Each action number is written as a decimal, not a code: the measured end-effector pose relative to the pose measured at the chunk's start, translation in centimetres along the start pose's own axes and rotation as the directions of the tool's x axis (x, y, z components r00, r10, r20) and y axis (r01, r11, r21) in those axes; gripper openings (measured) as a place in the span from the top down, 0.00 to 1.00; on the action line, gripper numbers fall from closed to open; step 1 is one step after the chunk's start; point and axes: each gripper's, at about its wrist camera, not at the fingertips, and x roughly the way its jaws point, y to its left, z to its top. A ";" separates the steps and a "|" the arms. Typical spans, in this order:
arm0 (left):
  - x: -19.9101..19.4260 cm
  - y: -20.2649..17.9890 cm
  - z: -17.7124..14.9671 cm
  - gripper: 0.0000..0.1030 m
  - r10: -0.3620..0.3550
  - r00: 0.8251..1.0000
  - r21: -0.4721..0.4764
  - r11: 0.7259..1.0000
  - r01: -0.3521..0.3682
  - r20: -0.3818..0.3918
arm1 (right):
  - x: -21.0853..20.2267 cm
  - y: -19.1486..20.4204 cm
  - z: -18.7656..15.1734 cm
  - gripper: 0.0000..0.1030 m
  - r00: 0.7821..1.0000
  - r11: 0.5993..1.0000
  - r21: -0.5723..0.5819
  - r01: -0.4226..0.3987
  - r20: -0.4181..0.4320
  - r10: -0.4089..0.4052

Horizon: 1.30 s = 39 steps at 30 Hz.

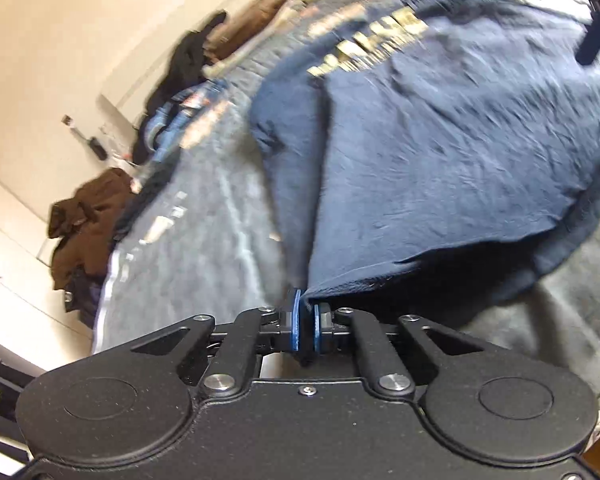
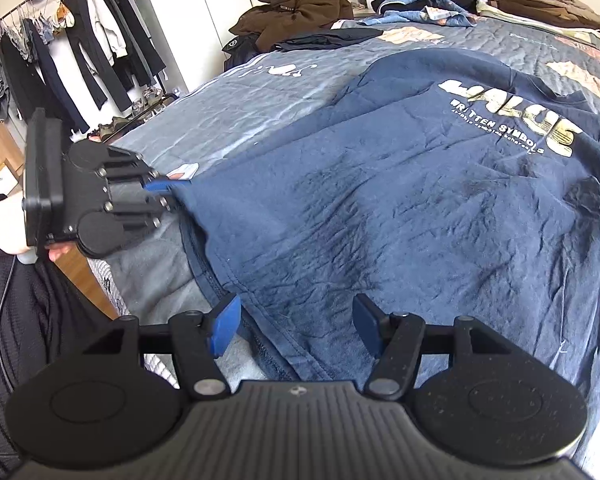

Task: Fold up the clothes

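Observation:
A navy sweatshirt point(image 2: 400, 184) with pale lettering lies spread on the grey-blue bed cover point(image 2: 236, 104). My left gripper point(image 1: 306, 320) is shut on the sweatshirt's point(image 1: 440, 152) bottom hem corner and lifts it off the bed. In the right wrist view that left gripper point(image 2: 168, 187) shows at the left, a hand holding it, pinching the hem corner. My right gripper point(image 2: 296, 326) hangs open just above the near hem, its blue pads point(image 2: 224, 328) wide apart with nothing between them. The left wrist view is motion-blurred.
Brown hoodie point(image 2: 296, 10), a folded dark garment point(image 2: 332, 38), blue clothes point(image 2: 416, 6) and stacked folded clothes point(image 2: 540, 4) sit along the bed's far side. A clothes rack point(image 2: 60, 40) stands left by white wardrobe doors point(image 2: 204, 8). A dark sleeve point(image 2: 32, 312) is at the near left.

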 end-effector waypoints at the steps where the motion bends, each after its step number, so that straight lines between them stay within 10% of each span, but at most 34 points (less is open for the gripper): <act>1: -0.9 0.8 0.2 0.98 0.025 0.999 -0.009 1.000 -0.025 0.032 | 0.0 -0.1 0.0 0.41 1.000 1.000 0.004 0.000 0.002 0.000; 5: -2.9 2.7 0.9 0.98 0.062 0.995 -0.021 0.998 -0.060 0.082 | 0.0 -0.6 0.2 0.41 1.000 1.000 0.019 -0.004 0.009 0.004; 12: 2.1 1.7 -0.5 0.94 0.004 0.996 -0.020 1.000 -0.006 -0.093 | 0.4 -0.6 0.1 0.41 1.000 1.000 0.017 -0.010 -0.004 0.010; 18: 3.2 0.5 -1.5 0.61 -0.063 0.988 -0.007 0.998 0.063 -0.141 | 0.3 -0.7 0.1 0.41 1.000 1.000 0.025 0.002 0.009 -0.002; 24: 3.2 1.9 -2.1 0.98 -0.081 0.987 -0.082 0.994 0.069 -0.142 | -0.5 -0.6 0.6 0.41 0.997 1.000 0.019 -0.001 0.076 -0.001; 32: 0.2 4.9 -1.1 0.98 -0.020 0.998 -0.098 0.995 0.014 -0.066 | -2.3 0.9 1.7 0.41 0.974 1.000 -0.010 0.012 0.228 -0.009; 39: 0.1 3.7 -1.1 0.95 -0.106 0.979 -0.036 0.994 0.102 -0.172 | -2.7 1.4 2.3 0.41 0.966 1.000 -0.025 0.004 0.258 0.003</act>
